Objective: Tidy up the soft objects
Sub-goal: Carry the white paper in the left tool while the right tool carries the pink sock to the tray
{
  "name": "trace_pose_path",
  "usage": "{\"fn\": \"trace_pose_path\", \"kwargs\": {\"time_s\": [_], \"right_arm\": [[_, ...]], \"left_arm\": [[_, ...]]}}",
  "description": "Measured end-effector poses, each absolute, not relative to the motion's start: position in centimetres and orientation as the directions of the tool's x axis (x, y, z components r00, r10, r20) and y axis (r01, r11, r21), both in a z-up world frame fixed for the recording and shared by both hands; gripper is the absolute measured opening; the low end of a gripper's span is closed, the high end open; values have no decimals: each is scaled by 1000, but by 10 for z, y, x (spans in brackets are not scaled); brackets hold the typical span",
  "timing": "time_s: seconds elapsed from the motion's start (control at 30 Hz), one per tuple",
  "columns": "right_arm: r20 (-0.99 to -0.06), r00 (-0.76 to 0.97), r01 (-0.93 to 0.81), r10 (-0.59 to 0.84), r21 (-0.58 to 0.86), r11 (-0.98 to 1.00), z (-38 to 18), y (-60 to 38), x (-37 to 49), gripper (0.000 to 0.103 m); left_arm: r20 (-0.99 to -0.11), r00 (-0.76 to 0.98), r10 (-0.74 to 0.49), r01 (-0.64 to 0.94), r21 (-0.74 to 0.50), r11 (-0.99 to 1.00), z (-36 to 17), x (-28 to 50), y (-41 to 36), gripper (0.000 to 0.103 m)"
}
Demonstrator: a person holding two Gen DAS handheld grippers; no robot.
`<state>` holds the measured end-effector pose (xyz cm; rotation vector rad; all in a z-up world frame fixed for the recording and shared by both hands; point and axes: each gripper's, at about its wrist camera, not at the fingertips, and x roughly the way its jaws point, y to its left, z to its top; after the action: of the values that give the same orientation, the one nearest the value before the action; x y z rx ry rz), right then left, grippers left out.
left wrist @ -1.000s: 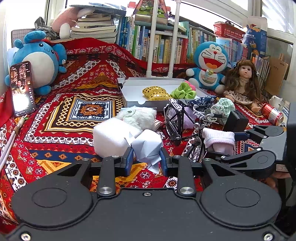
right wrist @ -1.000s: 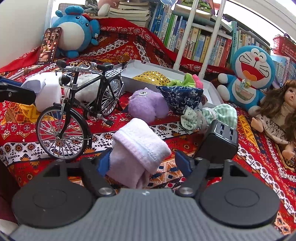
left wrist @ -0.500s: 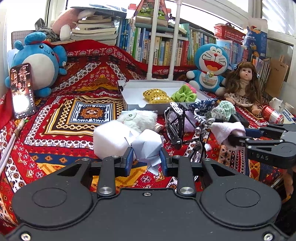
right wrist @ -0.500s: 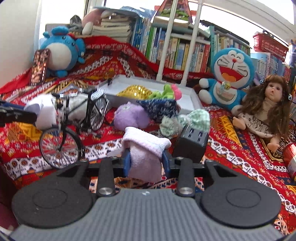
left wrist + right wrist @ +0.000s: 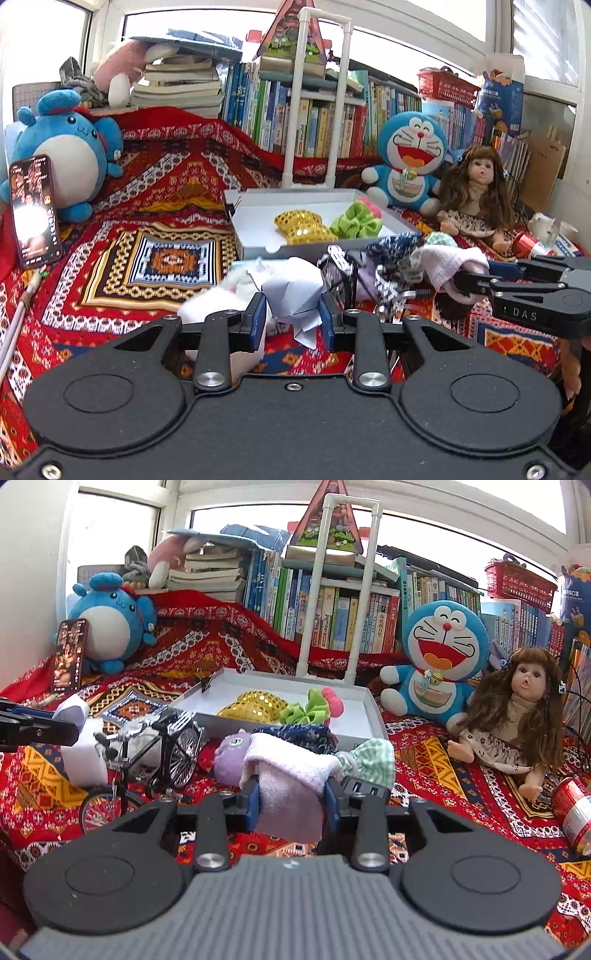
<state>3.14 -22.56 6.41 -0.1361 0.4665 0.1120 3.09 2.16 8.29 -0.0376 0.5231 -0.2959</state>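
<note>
The left gripper [image 5: 293, 318] is closed on a pale, crinkled bundle [image 5: 295, 291] with sharp folds like stiff fabric or paper, though the view is too close to say which; its blue pads [image 5: 257, 321] pinch the lower part and a pointed tail hangs below. Just behind it lie a fluffy white plush [image 5: 236, 282] and a smooth white block [image 5: 83, 760].

The right gripper [image 5: 291, 805] is clamped on a folded pink cloth [image 5: 291, 775] of soft, terry-like knit, its thick rolled edge draped over the top of the pads and the rest hanging straight between them, held above the patterned red blanket [image 5: 122, 258].

Ahead sits a shallow white cardboard tray [image 5: 373, 716] holding a glittery gold sequinned piece [image 5: 258, 703] and ruffled green and pink scrunchies [image 5: 310, 709]. Against the tray's front wall rest a dark blue printed cloth [image 5: 299, 734], a round purple plush [image 5: 231, 757] and a green checked fabric bundle [image 5: 373, 757]. A black metal model bicycle [image 5: 155, 753] with thin wire spokes stands upright to the left, and a black boxy charger [image 5: 362, 786] lies just beyond the right gripper. A long-haired doll [image 5: 517, 720] sits on the blanket to the right.
</note>
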Motion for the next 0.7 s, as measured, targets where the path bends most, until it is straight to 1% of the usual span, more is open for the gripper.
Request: {"fn": "trace_pose_path", "kwargs": {"time_s": [0.37, 0.7], "right_arm": [[-431, 899, -111, 72, -65, 992, 75, -232, 39, 42], [-424, 903, -92, 70, -32, 995, 85, -238, 55, 42]], "left_arm": [[-451, 840, -300, 286, -101, 953, 103, 49, 14, 28], [-443, 841, -311, 297, -103, 949, 116, 70, 7, 28]]}}
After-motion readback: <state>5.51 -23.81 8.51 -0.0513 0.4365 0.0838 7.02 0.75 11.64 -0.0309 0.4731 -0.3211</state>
